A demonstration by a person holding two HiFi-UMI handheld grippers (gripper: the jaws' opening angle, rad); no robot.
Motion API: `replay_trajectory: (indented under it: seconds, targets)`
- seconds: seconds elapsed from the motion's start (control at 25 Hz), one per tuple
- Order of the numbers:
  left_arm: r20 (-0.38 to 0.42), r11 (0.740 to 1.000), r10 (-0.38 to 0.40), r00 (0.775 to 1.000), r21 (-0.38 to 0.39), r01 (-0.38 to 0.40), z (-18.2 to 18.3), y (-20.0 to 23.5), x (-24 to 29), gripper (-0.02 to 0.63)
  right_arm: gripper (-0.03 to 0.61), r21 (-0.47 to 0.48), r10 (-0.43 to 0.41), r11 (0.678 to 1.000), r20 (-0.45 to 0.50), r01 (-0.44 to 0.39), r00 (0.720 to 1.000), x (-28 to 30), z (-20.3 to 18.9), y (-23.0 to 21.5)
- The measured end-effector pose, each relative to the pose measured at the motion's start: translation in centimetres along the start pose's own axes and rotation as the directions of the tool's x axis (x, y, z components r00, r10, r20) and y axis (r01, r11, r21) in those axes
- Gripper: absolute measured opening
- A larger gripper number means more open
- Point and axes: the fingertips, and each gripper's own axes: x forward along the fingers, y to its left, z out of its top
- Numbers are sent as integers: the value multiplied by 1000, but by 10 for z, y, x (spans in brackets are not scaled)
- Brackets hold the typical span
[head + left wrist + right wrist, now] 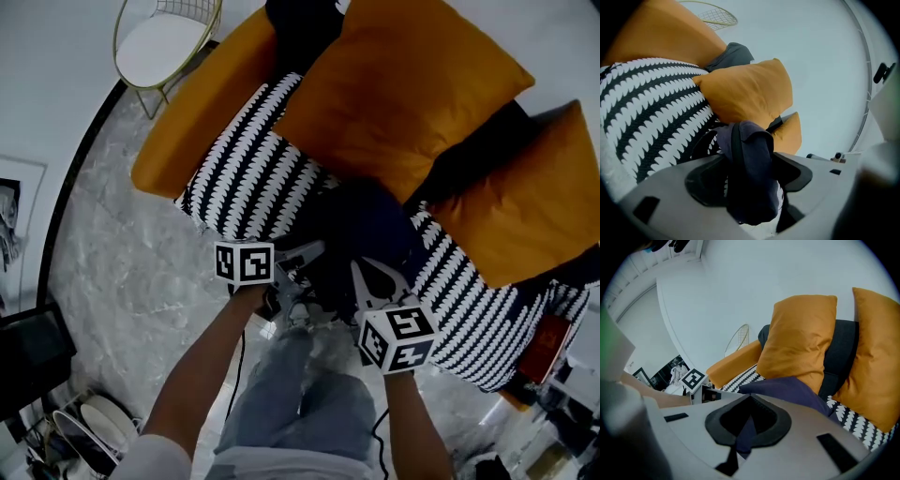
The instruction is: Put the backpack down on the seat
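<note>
Striped seat (246,178), left claw (751,174) apart around backpack (367,223), right claw (746,423) clamped on it

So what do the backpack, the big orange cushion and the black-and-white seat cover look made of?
The backpack: dark navy cloth, matte, likely nylon or polyester; it folds limply. The orange cushion: matte woven-looking fabric, plump with creases. The seat cover: black-and-white patterned textile, knit or woven, unclear.
</note>
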Motion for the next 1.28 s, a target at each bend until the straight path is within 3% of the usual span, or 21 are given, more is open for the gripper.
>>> replay_trajectory:
  seconds: [0.48,0.84,1.28]
  targets:
    - [29,998,56,998,28,-56,7,-35,-54,278,2,18,-11,1000,16,11,1000,-34,17,24]
    - [41,977,37,998,207,-45,31,-124,-72,262,2,24,-40,999,88,38,995,-72,57,40]
    - [29,914,22,999,404,-32,31,-242,-84,239,2,49,-117,993,201,110,973,-148,102,42]
